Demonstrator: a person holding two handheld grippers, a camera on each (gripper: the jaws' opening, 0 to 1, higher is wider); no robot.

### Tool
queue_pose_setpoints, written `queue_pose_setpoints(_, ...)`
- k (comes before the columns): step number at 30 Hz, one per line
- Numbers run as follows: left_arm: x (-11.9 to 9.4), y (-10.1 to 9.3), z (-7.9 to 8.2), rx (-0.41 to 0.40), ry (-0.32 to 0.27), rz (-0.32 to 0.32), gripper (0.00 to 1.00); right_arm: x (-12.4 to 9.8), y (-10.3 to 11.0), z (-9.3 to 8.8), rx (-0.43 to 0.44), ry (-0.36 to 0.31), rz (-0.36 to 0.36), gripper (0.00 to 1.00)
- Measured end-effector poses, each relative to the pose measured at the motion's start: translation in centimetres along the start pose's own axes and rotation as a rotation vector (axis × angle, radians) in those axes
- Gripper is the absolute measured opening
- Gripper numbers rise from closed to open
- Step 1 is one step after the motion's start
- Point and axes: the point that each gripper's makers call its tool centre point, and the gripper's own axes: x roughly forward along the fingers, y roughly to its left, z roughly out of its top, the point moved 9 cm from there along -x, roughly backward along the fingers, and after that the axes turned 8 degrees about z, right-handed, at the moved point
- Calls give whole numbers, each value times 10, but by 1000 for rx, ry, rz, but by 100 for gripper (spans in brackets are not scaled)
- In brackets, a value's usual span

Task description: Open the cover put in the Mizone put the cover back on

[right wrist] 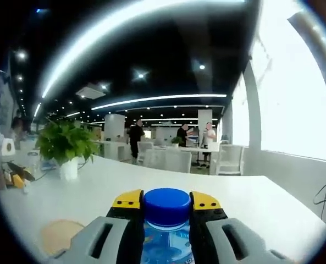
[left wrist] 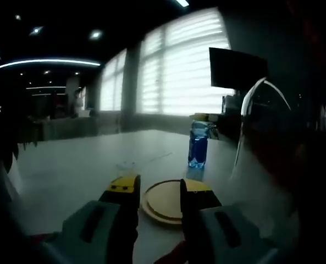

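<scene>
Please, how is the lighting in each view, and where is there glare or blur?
Left gripper view: dim, backlit by bright blinded windows; the blue plastic bottle and round wooden lid look soft. Right gripper view: dark ceiling, ceiling light strips bent by the fisheye, window overexposed; the blue bottle cap is sharp.

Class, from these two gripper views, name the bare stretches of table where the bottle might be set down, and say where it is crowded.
Bare table lies left of the wooden disc and blue bottle. More lies between the potted plant and chairs. Crowded: the clutter at the plant's far side, and around the right gripper clamping its bottle.
</scene>
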Motion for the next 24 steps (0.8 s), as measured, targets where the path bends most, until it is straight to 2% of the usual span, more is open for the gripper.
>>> queue_pose_setpoints(9,-1,0,1,15,2,5,23,1,2,2,5,9,9,23)
queue_pose_setpoints(14,-2,0,3,-5,-14,-5,23,3,5,3,14,6,28,23)
queue_pose_setpoints(24,-2,0,3,-5,-15,-10,23,2,17,13,13,-25,68,23)
